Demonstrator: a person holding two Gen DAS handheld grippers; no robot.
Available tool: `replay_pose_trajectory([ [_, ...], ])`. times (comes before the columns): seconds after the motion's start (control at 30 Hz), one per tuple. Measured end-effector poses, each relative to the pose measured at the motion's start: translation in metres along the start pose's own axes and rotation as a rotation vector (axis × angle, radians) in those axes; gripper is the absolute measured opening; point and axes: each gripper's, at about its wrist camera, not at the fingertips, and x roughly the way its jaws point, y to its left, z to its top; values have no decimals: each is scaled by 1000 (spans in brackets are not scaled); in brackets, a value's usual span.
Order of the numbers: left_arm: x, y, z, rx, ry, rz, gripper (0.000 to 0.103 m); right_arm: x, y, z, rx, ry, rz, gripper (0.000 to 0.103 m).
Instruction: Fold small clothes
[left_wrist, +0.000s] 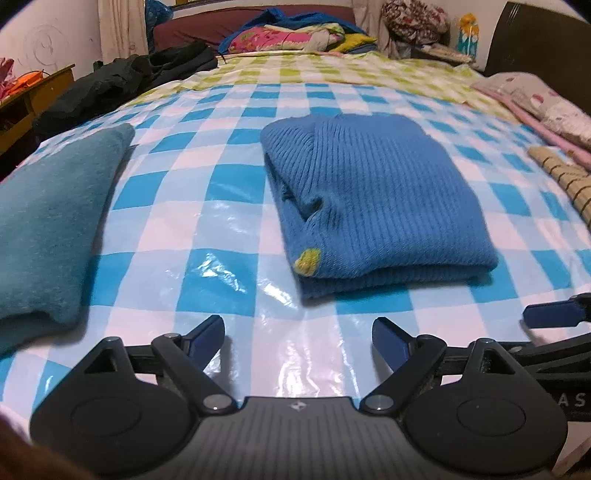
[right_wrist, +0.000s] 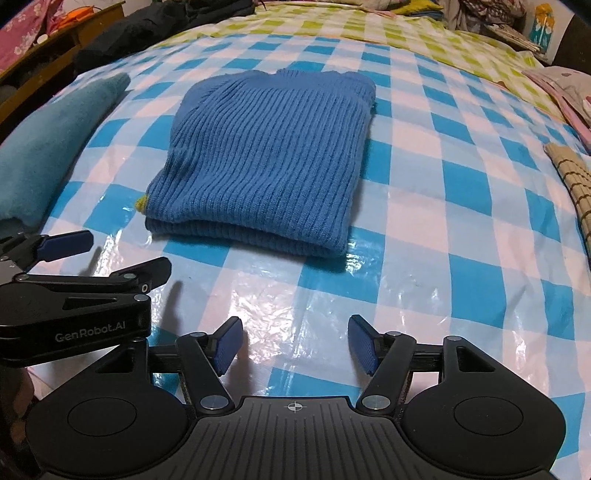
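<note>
Folded blue sweater (left_wrist: 373, 199) (underside hidden), left gripper (left_wrist: 298, 338) wide, right gripper (right_wrist: 295, 343) wide.

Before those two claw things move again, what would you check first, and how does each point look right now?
1. Left hand-held gripper open and empty: ok.
2. Right hand-held gripper open and empty: ok.
3. Blue sweater folded into a neat stack: ok, though a yellow bit pokes out at its left corner.
4. Both grippers short of the sweater, touching no cloth: ok.
5. Teal garment lies apart from the sweater: ok.
6. Striped cloth at the right edge folded: cannot tell, mostly out of frame.
7. Plastic sheet flat under the sweater: ok, only slightly crinkled.
</note>
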Motion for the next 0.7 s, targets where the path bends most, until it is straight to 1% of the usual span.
replay_pose_trajectory([
  [0.17, 0, -3, -1, 17, 27, 31, 93, 2, 1, -2, -18, 1, -29, 64],
  [0.33, 0, -1, -3, -16, 48, 2, 94, 1, 1, -5, -34, -2, -46, 64],
  [0.7, -1, -2, -2, -17, 72, 3, 94, 0, 0, -7, -26, 8, -29, 65],
])
